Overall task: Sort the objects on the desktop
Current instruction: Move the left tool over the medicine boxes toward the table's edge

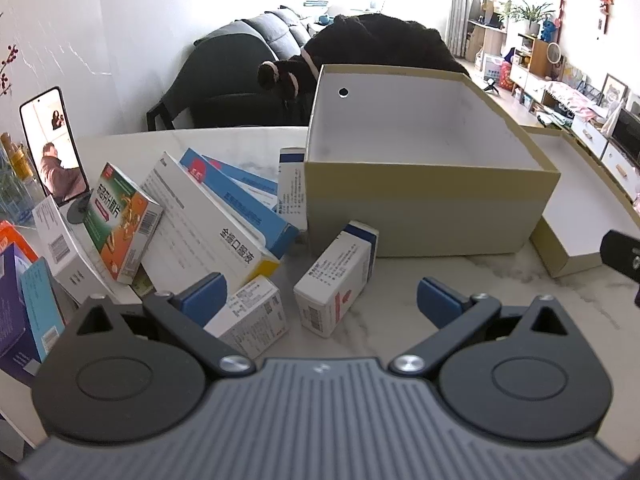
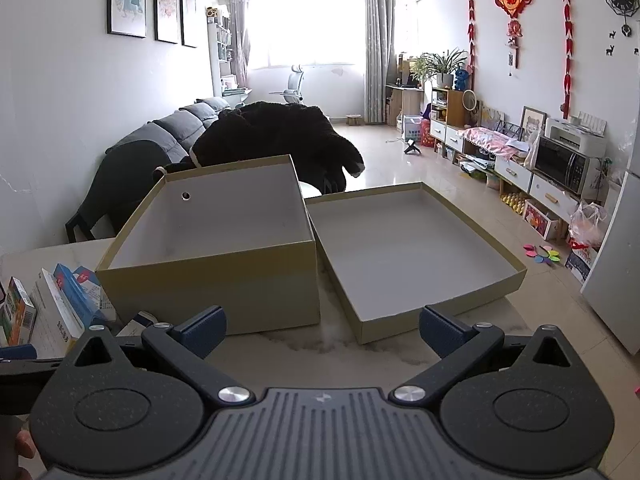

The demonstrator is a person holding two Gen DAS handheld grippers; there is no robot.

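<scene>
So the stuff to sort is a heap of medicine boxes, mostly ahead and to the left of the left gripper. Two small white ones sit closest: the white box with the red mark lies just past the fingertips, roughly centred between the spread jaws, and a second small white box sits right against the inside of the left finger. Nothing is pinched; both fingers are wide apart with only air and table between the pads. My guess is the left gripper is tilted down at that pile to line up a first grab. Further left, the bigger cartons lean on each other like fallen books: a long white carton, a blue carton behind it, and a green-and-orange box. The open cardboard box stands ahead and slightly right, looking empty, so probably the drop spot. Its lid lies upturned straight ahead of the right gripper, which is also spread wide and holding nothing. A propped-up phone stands far left behind the pile, which could get knocked.
</scene>
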